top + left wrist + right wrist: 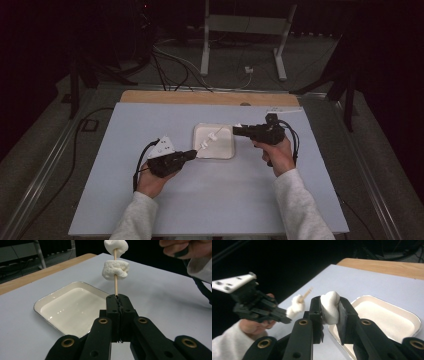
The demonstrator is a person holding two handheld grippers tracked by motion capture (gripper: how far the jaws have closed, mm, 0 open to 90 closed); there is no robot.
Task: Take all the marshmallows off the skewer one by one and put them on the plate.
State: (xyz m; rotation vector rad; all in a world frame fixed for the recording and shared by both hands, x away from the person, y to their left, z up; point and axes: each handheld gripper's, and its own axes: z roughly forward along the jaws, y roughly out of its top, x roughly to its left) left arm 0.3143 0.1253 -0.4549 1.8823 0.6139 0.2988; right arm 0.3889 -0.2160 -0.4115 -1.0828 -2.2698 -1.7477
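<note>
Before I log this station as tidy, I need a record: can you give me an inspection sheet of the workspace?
Surface: pale blue-grey table top with a wooden strip along the far edge; no spills seen.
Job's things: wooden skewer carrying two marshmallows, held above the white tray; third marshmallow off the skewer; the tray holds nothing.
Clutter: nothing seen on the table.
Grippers: left gripper shut on the skewer's lower end; right gripper shut on the third marshmallow, squeezing it.
Cables: a black cable trails from the left gripper; loose cables lie on the floor beyond the table.
Surroundings: dark room, white metal stand behind the table.
</note>
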